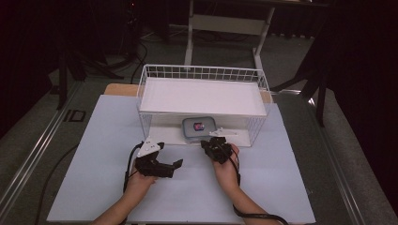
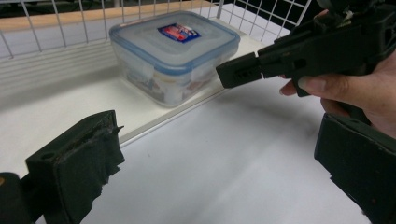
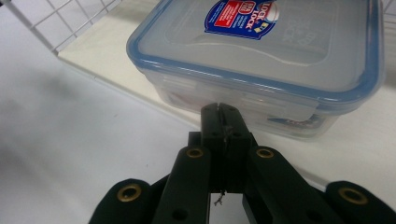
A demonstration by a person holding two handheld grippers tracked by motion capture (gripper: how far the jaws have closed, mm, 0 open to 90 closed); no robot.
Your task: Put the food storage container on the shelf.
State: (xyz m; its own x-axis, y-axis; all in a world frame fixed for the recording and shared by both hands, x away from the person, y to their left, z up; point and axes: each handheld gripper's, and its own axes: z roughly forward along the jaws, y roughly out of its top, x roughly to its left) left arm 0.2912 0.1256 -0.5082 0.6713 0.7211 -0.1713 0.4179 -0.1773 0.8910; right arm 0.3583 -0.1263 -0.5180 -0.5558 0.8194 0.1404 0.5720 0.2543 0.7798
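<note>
Clear plastic with a blue-rimmed lid, the food container (image 1: 199,128) sits on the lower shelf of the white wire rack (image 1: 202,74), close to the shelf's front edge, at about twelve o'clock from the two hands in the high view. A red and blue label marks the middle of its lid.

The right gripper (image 1: 217,146) points at the container from roughly six o'clock, its jaws pressed together with nothing between them; in the right gripper view the joined tips (image 3: 219,112) stand just before the container's near wall (image 3: 261,100), and whether they touch it cannot be told. In the left gripper view that same gripper (image 2: 238,72) comes in from three o'clock, tips level with the box's side.

The left gripper (image 1: 162,165) rests farther back on the pale table (image 1: 108,154), at about eight o'clock from the container, its jaws spread wide apart and holding nothing
</note>
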